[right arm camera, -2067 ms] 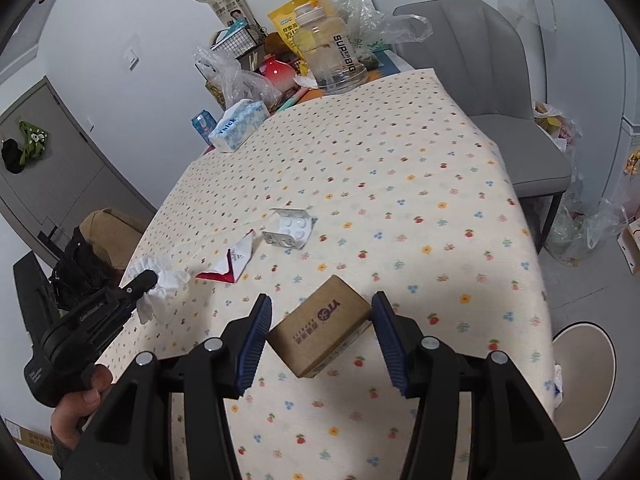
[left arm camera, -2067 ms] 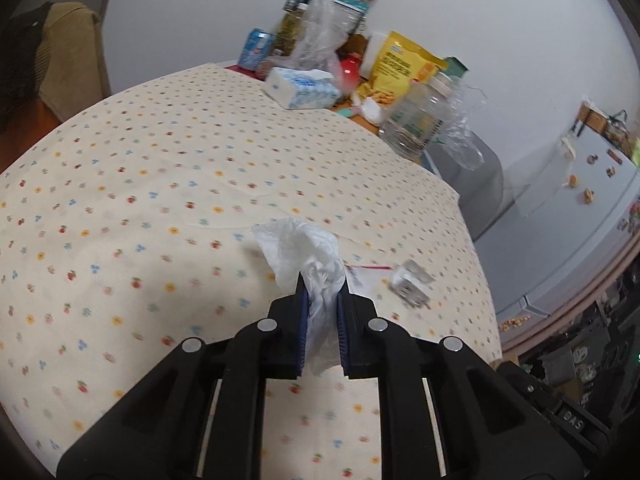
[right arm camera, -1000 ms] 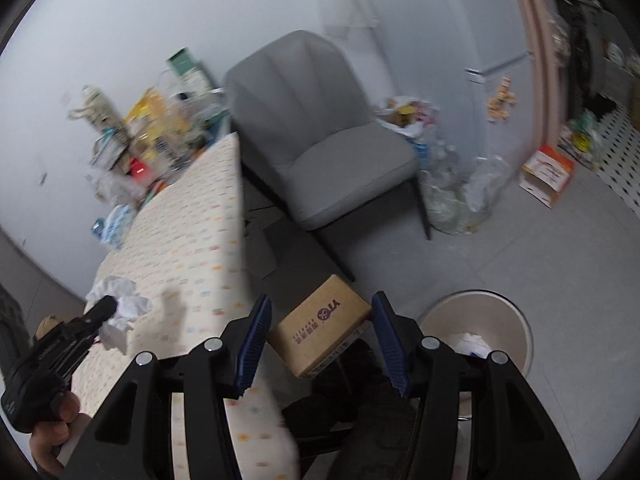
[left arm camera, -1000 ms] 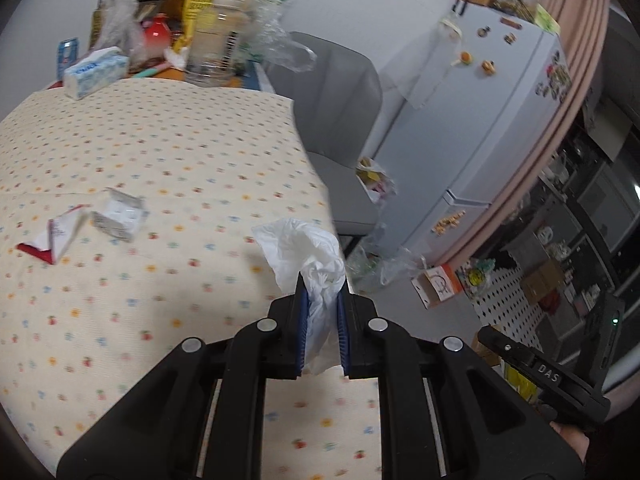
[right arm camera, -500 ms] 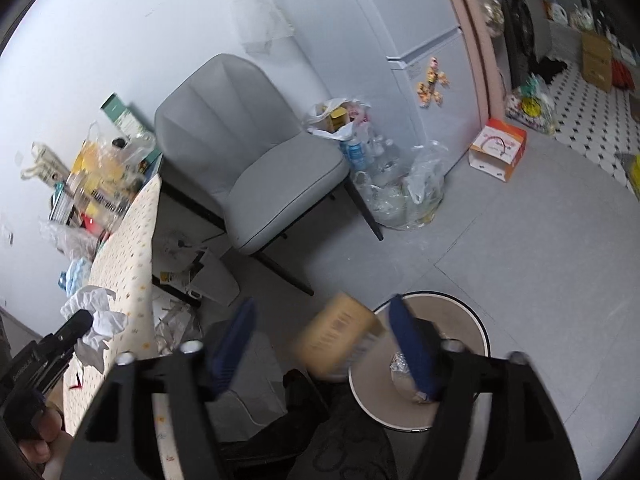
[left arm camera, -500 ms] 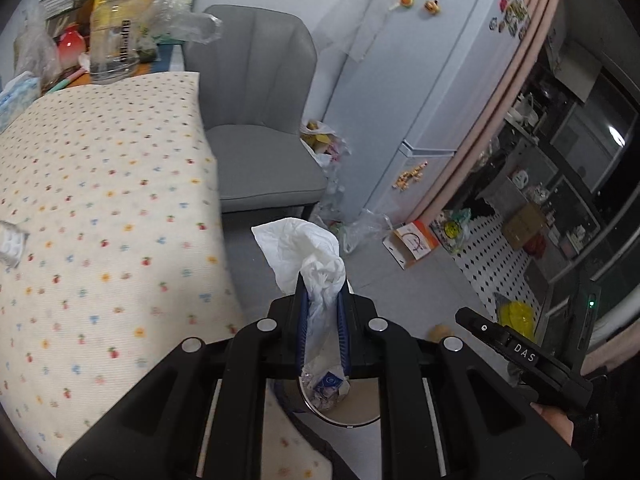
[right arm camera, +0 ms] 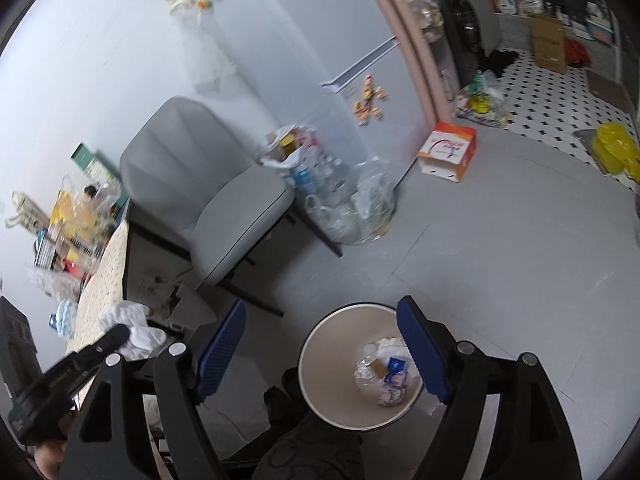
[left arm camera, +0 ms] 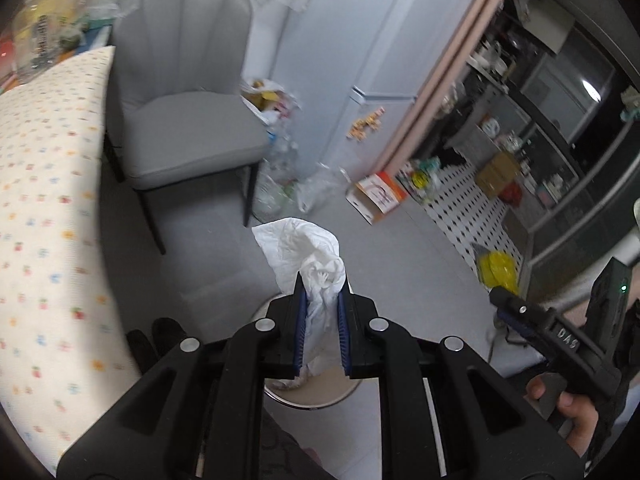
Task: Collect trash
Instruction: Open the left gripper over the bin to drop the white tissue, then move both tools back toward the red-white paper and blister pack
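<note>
Both hands swung off the worktop (left arm camera: 44,184) to the floor.

Left wrist: left claw (left arm camera: 322,334) clamps the tissue (left arm camera: 308,256), bin (left arm camera: 316,394) rim directly beneath.

Right wrist: right claw (right arm camera: 322,354) just opened wide, empty; box gone, bin (right arm camera: 332,364) below holds trash.

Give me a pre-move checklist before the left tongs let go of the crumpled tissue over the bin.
1. Crumpled tissue pinched in left tongs: ok.
2. Bin mouth uncovered: ok.
3. Left tongs above the bin: ok, its rim shows just below them in the left view.
4. Right tongs empty; jaws have just been opening: ok.
5. Cardboard box landed in the bin: cannot tell.
6. Room left in the bin: ok.
</note>
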